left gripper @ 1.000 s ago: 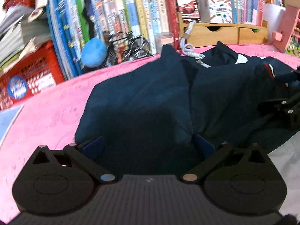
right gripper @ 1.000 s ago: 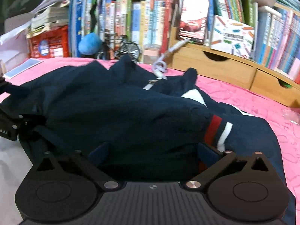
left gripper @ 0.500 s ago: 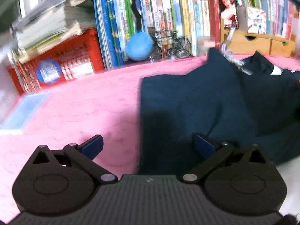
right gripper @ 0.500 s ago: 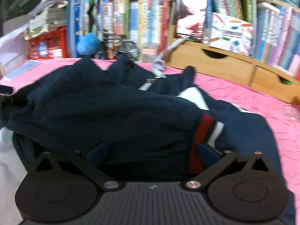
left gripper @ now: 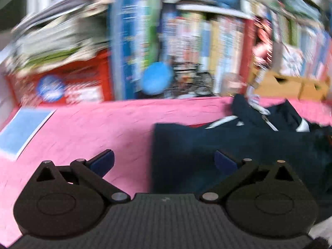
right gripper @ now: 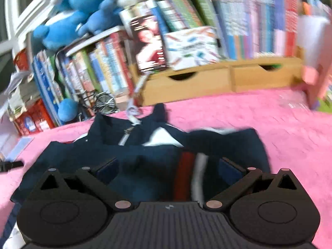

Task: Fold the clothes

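The fingers (left gripper: 101, 161) of the left gripper (left gripper: 164, 159) stand spread wide with nothing between them, and the fingers (right gripper: 228, 170) of the right gripper (right gripper: 169, 169) are equally parted, empty, hanging just over the cloth. A second ago both sets sat low over the dark navy-blue zip jacket (left gripper: 238, 149); since then the left has swung off to the side — half its view is now bare pink patterned table cover (left gripper: 93, 128) — and the right has risen and tilted. The jacket's left edge now runs straight and crisp, its bulge gone, so I judge one fold finished and let go (the blur says both hands are mid-move).

The jacket lies on the table, in front of the crowded row of upright books (right gripper: 103, 68). Its collar and white zip (right gripper: 124, 139) point away toward the books; the red-and-white striped cuff (right gripper: 191, 176) lies nearest the right gripper. Its long axis seems to run from the grippers toward the shelf, though folding has shortened it.
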